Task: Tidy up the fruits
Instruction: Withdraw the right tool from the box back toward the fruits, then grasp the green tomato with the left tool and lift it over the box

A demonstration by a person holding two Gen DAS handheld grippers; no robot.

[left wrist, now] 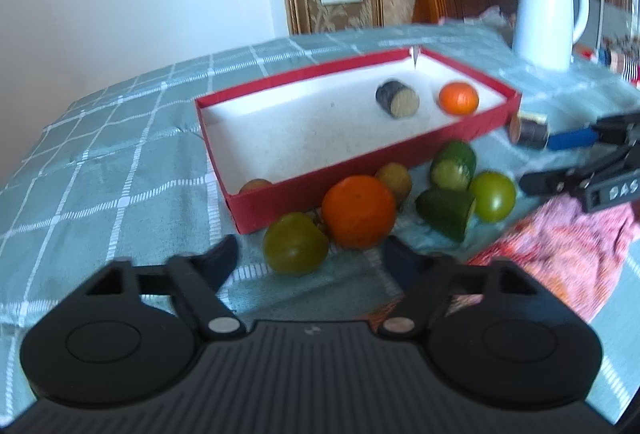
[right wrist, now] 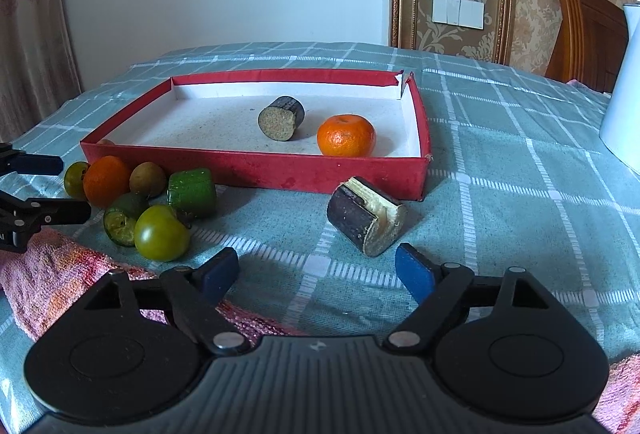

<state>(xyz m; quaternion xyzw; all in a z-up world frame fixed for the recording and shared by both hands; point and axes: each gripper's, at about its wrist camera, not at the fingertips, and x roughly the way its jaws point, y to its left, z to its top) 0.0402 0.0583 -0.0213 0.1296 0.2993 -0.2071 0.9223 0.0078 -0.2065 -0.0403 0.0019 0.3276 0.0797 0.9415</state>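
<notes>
Both wrist cams low, close, angled down; share red box [left wrist: 460,136] [right wrist: 256,166] w/ fruit

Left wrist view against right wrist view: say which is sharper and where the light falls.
Left wrist view: smeared throughout, the large orange and kettle soft-edged. Right wrist view: crisp, the cut dark stalk piece and red box clearly textured, soft daylight, faint shadows under the fruit, table edges bowed by the fisheye.

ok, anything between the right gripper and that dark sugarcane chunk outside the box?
Nothing visible. The right gripper is open, with bare tablecloth between it and the sugarcane chunk. The red box lies behind it.
</notes>
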